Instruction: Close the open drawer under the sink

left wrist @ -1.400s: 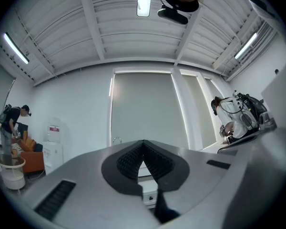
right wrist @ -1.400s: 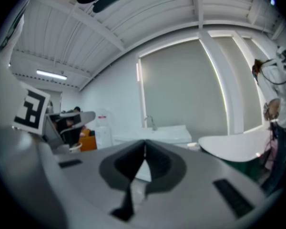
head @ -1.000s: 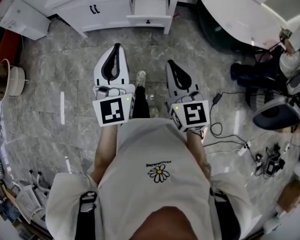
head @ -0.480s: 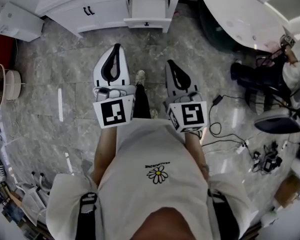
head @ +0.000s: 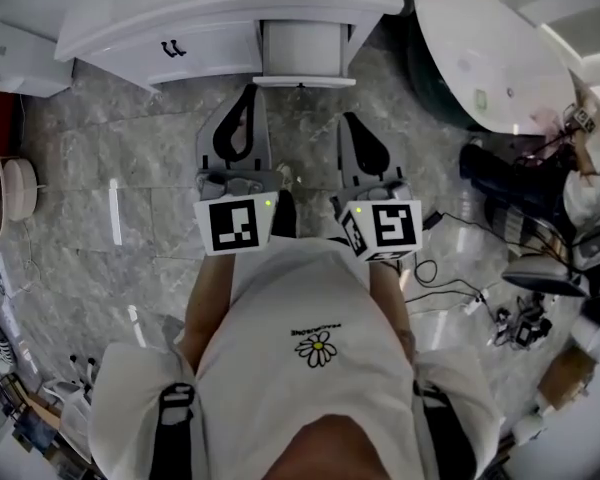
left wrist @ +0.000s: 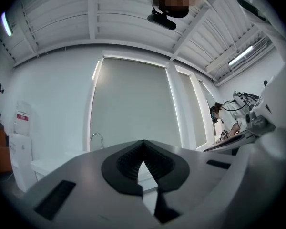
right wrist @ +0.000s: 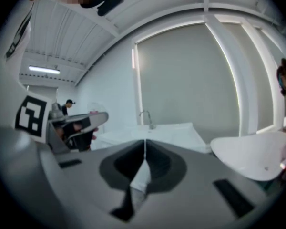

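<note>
Head view: the open drawer (head: 302,53) lies just ahead; left tool (head: 248,92) nearer than right tool (head: 351,118), both pressed together, empty.

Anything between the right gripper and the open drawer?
No. The head view shows only a strip of bare floor between the right gripper and the drawer.

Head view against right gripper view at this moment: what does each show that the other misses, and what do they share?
Head view only: the open drawer, seen from above, the marble floor, floor cables and the person's shirt. Right gripper view only: the faucet, the ceiling and a distant person. Both: the white vanity, the white tub, the left tongs and right tongs, both shut and empty.
</note>
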